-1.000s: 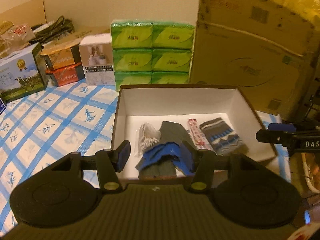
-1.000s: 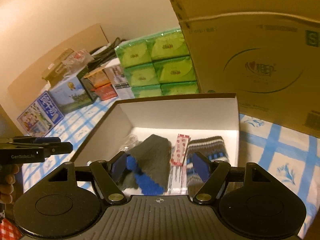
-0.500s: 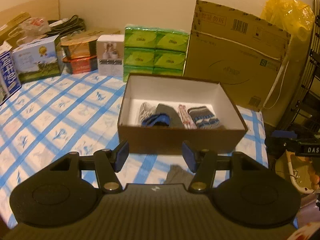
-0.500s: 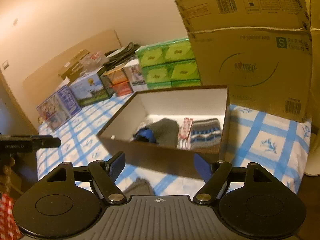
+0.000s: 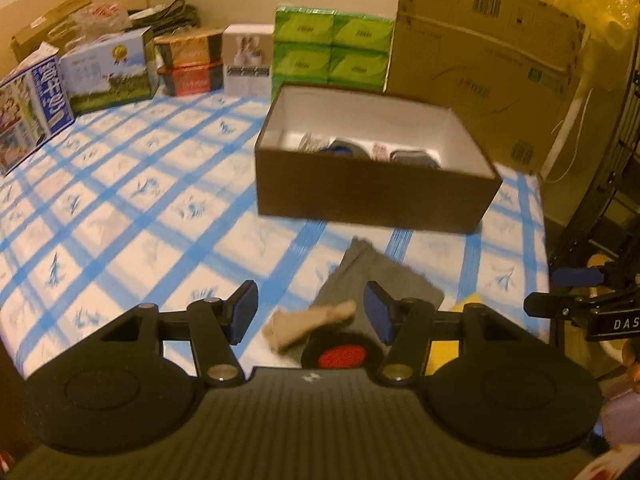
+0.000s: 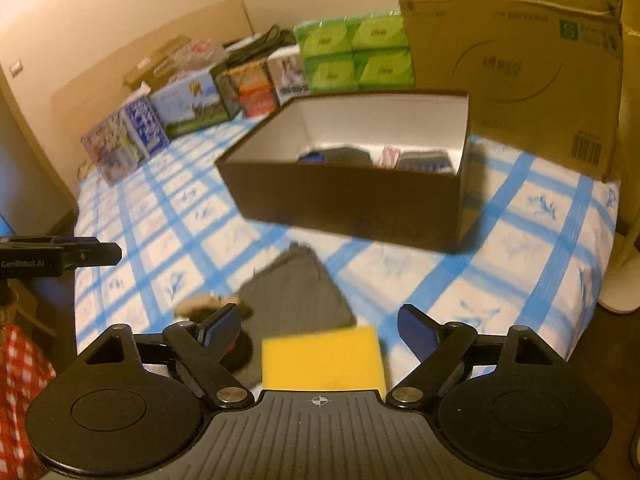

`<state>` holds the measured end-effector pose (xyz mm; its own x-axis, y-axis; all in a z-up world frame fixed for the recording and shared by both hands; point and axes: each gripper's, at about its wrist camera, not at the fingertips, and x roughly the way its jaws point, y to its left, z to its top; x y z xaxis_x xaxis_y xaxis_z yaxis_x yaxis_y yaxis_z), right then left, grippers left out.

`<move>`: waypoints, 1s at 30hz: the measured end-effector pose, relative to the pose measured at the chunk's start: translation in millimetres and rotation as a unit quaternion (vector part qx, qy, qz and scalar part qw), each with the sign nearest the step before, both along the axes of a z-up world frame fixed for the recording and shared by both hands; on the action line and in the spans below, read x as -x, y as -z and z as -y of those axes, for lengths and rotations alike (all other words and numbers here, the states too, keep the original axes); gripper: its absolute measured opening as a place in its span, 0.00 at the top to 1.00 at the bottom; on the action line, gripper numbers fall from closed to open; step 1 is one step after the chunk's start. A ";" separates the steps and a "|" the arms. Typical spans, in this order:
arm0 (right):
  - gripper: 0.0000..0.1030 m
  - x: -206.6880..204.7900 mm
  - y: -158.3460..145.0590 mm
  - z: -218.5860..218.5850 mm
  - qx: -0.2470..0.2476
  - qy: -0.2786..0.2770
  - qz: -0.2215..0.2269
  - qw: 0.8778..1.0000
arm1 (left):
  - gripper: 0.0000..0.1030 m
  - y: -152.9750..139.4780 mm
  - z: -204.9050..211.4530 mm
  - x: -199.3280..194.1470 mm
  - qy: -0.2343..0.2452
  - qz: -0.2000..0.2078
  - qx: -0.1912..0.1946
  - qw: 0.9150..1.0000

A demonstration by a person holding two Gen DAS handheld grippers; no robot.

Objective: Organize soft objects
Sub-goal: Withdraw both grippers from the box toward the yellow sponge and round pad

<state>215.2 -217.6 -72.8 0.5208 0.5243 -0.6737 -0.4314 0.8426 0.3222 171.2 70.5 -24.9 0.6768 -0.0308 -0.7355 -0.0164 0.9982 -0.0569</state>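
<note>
while both tongs hang over the checked cloth (image 5: 120, 216), we list: left gripper (image 5: 312, 312) jaws apart, empty; right gripper (image 6: 320, 330) jaws apart, just widened, nothing clamped. grey cloth (image 6: 296, 292), beige sock (image 5: 312, 322) and yellow sponge (image 6: 324, 358) lie near the brown box (image 5: 372, 196), which holds folded socks (image 5: 412, 158).

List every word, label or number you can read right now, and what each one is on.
"GenRobot.AI": on the left gripper, seen at the right wrist view's left edge.
"DAS", cut off by the frame edge: on the right gripper, seen in the left wrist view.
"S": on the label of the big cardboard carton, small and soft.
Carton barcodes and logo, green tissue packs, milk box and blue carton: too blurred to read.
</note>
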 end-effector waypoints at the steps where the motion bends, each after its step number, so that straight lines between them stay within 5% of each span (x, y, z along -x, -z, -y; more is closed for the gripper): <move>1: 0.15 2.0 3.9 -1.9 0.008 -0.003 -0.003 1.000 | 0.46 4.8 -0.2 3.0 -0.004 -0.005 -0.001 1.000; 11: 0.12 11.0 41.0 -17.1 0.047 -0.029 -0.033 0.998 | 0.46 43.9 -2.6 20.2 -0.019 -0.055 0.016 0.998; 30: 0.01 14.7 83.0 -56.7 0.125 -0.039 -0.022 0.991 | 0.41 95.7 25.1 0.9 0.004 -0.101 0.010 0.995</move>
